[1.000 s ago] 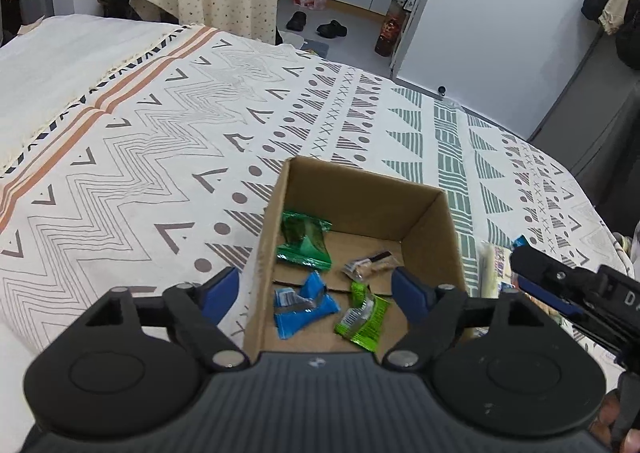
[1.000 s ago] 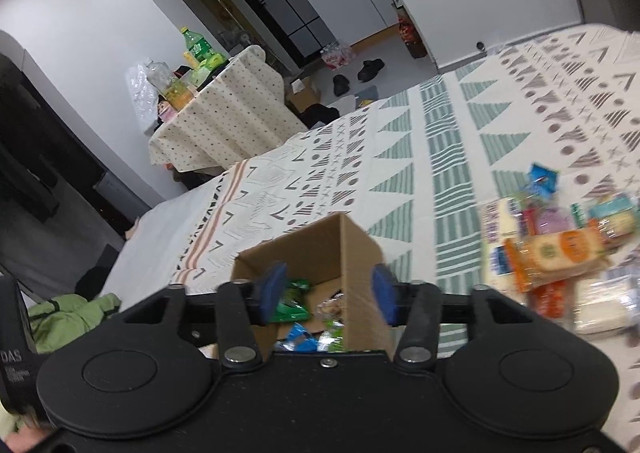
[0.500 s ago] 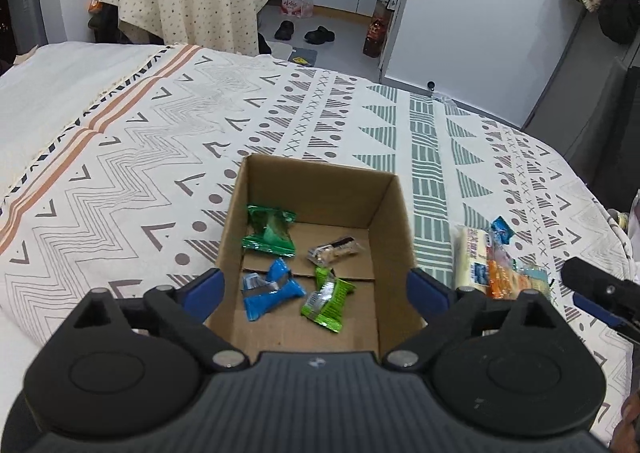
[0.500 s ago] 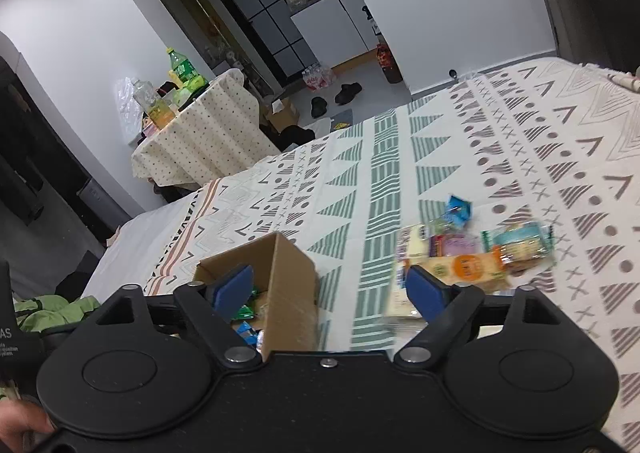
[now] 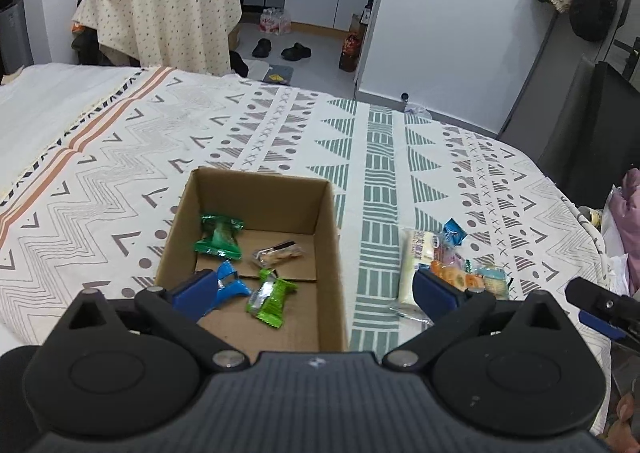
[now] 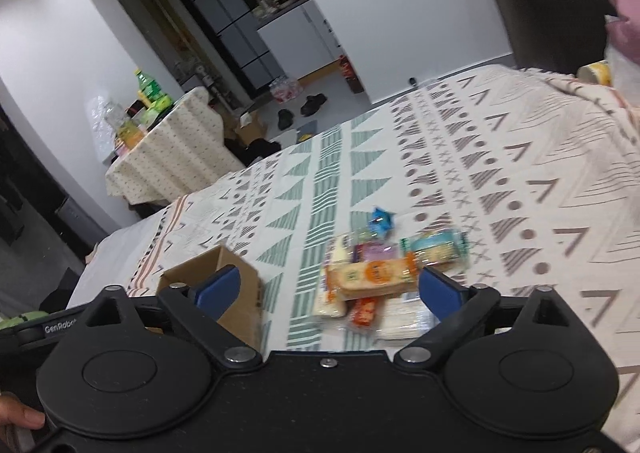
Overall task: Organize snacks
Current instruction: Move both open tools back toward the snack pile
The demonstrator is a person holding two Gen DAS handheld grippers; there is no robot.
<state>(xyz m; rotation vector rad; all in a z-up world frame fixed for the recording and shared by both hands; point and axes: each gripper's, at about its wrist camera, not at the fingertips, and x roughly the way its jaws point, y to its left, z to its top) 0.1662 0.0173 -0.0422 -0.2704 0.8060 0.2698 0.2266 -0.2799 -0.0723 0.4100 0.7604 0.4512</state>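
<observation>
Left wrist view: we've just opened both grippers (image 5: pixel 314 287) (image 6: pixel 328 291) wide, empty; box (image 5: pixel 256 189) w/ 4 snacks, pile (image 6: pixel 376 273) at right next.

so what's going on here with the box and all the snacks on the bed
A person holding a gripper in each hand is sorting wrapped snacks into an open brown cardboard box on a patterned bedspread. Four are already inside, among them a dark green packet and a lime green packet. A loose pile of wrapped snacks lies beside the box. The left gripper and right gripper have just been opening; both are empty, with the right one facing the pile.
</observation>
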